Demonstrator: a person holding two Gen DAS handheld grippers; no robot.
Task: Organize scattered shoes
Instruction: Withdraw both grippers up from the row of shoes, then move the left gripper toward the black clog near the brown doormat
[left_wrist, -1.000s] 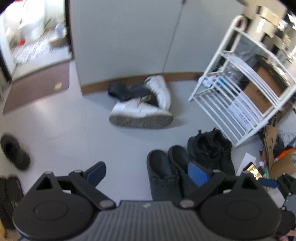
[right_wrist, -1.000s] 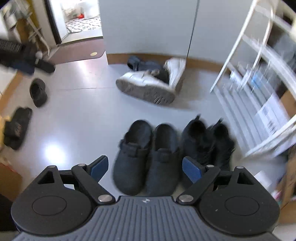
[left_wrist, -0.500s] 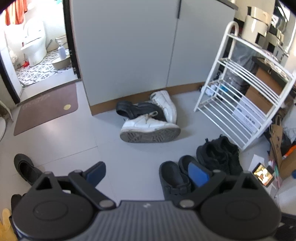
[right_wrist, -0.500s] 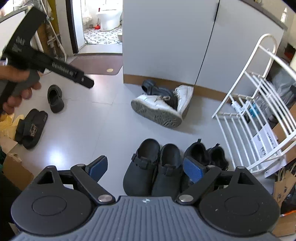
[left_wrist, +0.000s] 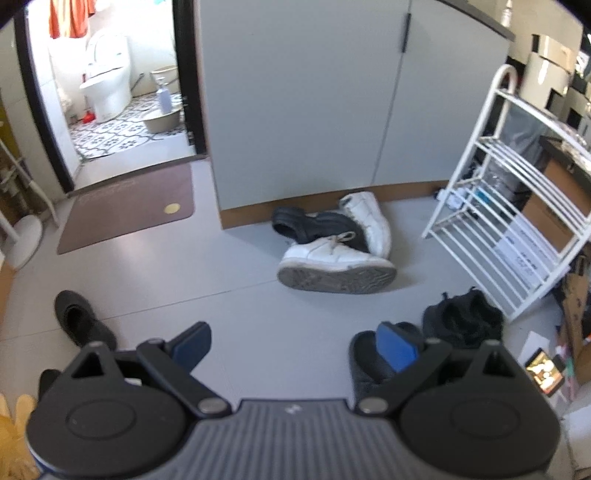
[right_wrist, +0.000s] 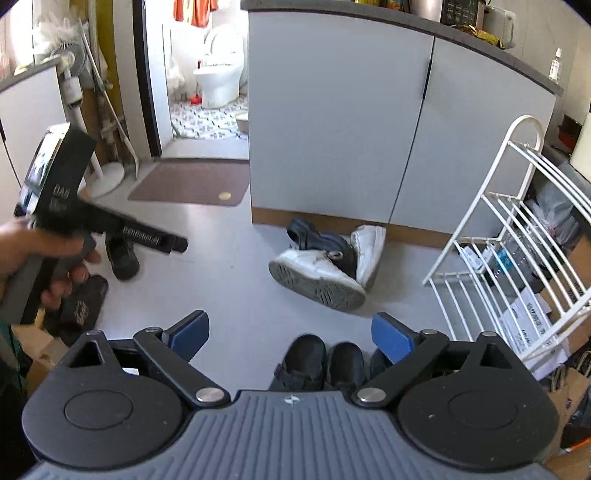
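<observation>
right claw (right_wrist: 290, 338) has lifted away, jaws just spread wider, empty. black clogs (right_wrist: 319, 362) now paired on floor beside black sneakers (left_wrist: 461, 319). left claw (left_wrist: 295, 345) spread, empty. white sneakers (left_wrist: 334, 264) still piled by cabinet.

Both fisheye wrist cameras look steeply down and forward over their own fingers at the pale grey floor (left_wrist: 155, 280). They share the white lace-up sneakers (left_wrist: 334, 264) (right_wrist: 317, 275) by the grey cabinet (left_wrist: 306, 107) (right_wrist: 332, 122) and the white wire rack (left_wrist: 517, 206) (right_wrist: 517, 240); the right view also catches the left gripper (right_wrist: 181, 244) from the side.
</observation>
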